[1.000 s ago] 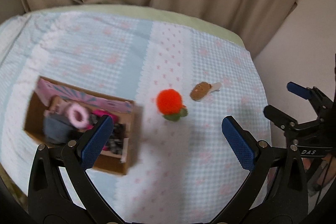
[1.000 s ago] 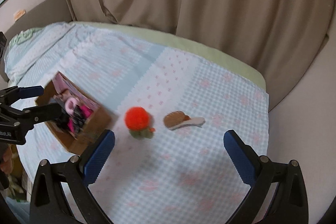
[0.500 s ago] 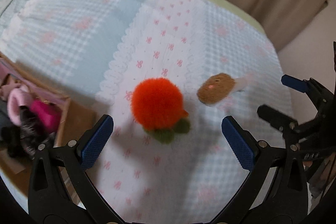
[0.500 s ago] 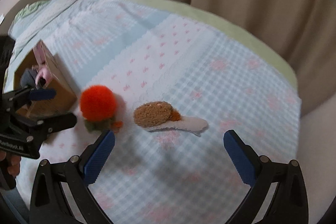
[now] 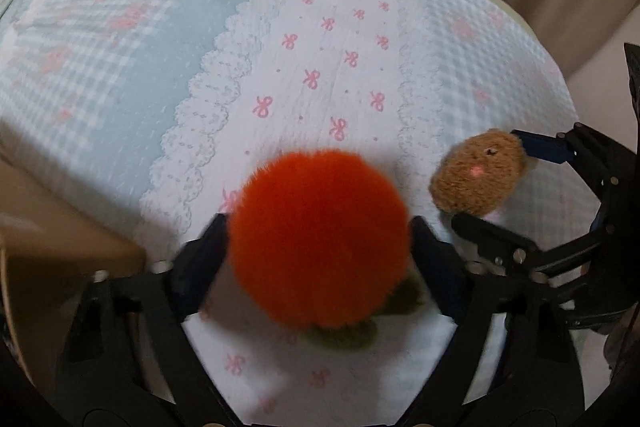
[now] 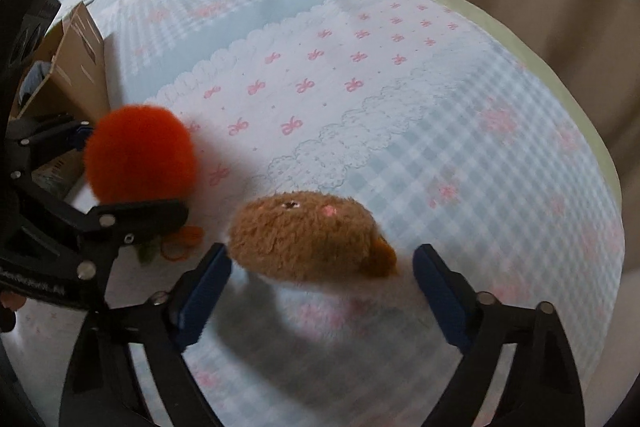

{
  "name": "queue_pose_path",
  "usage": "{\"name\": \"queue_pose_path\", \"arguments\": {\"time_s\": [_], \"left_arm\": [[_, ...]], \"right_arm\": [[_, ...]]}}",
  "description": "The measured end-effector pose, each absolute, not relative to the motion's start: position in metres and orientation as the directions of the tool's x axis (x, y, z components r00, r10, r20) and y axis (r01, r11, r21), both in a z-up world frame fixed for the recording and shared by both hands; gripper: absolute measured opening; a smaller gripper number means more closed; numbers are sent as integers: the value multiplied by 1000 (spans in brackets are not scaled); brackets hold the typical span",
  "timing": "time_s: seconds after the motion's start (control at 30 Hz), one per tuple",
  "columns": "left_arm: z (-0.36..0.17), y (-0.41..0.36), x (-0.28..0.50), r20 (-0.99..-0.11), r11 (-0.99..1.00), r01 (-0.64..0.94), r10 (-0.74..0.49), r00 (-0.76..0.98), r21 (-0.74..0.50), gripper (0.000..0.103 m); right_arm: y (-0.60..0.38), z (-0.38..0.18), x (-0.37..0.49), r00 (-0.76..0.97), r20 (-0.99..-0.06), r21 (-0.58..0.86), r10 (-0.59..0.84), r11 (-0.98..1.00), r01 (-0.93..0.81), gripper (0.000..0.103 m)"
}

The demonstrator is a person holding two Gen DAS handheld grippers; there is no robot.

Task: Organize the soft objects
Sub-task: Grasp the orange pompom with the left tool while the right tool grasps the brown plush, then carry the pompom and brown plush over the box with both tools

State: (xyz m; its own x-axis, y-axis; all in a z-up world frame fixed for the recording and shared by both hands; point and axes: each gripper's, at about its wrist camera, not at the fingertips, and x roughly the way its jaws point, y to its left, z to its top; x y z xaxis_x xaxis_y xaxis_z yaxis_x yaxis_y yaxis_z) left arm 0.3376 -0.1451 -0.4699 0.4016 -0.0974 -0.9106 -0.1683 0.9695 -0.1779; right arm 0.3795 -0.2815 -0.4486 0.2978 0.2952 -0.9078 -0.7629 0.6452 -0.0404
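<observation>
While the fluffy orange pompom fruit with green felt leaves (image 5: 320,239) fills the lower centre of the left view, the left hand-held gripper (image 5: 316,259) presses it from both sides. The right hand-held gripper (image 6: 320,283) stands apart around the brown plush toy (image 6: 304,239) on the bed's blue gingham cover (image 6: 460,131). A cardboard box (image 6: 76,67) sits at left.

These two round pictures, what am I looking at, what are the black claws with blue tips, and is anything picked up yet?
Each picture comes from a camera on a hand-held gripper, looking along its two fingers. A person holds one in each hand. The left gripper straddles the orange pompom, its blue pads at the fluff; whether they squeeze it is unclear. The right gripper is open around the brown plush, not gripping. Both toys lie on a bedspread. A cardboard box sits to the left.
</observation>
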Motion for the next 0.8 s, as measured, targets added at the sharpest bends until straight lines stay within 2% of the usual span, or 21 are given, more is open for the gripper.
{"name": "queue_pose_path", "arguments": {"time_s": [0.03, 0.07, 0.17, 0.37, 0.57, 0.8], "left_arm": [[-474, -144, 340, -915, 972, -164, -94, 393, -171, 59], [-477, -144, 341, -919, 973, -160, -92, 385, -164, 53], [-478, -145, 342, -920, 982, -138, -69, 386, -132, 39], [-474, -141, 341, -914, 982, -125, -80, 398, -141, 35], [-456, -144, 337, -899, 982, -108, -96, 427, -156, 35], [-415, -146, 330, -873, 980, -92, -112, 475, -175, 35]], "right_arm": [[-281, -451, 381, 292, -910, -37, 296, 642, -766, 76], [-280, -453, 383, 286, -911, -33, 297, 638, -769, 73], [-278, -454, 382, 300, -904, -44, 303, 634, -772, 65], [-278, -453, 377, 329, -894, -52, 306, 656, -753, 56], [-287, -438, 372, 363, -876, -32, 317, 714, -700, 54], [-302, -393, 358, 421, -849, -13, 319, 784, -620, 54]]}}
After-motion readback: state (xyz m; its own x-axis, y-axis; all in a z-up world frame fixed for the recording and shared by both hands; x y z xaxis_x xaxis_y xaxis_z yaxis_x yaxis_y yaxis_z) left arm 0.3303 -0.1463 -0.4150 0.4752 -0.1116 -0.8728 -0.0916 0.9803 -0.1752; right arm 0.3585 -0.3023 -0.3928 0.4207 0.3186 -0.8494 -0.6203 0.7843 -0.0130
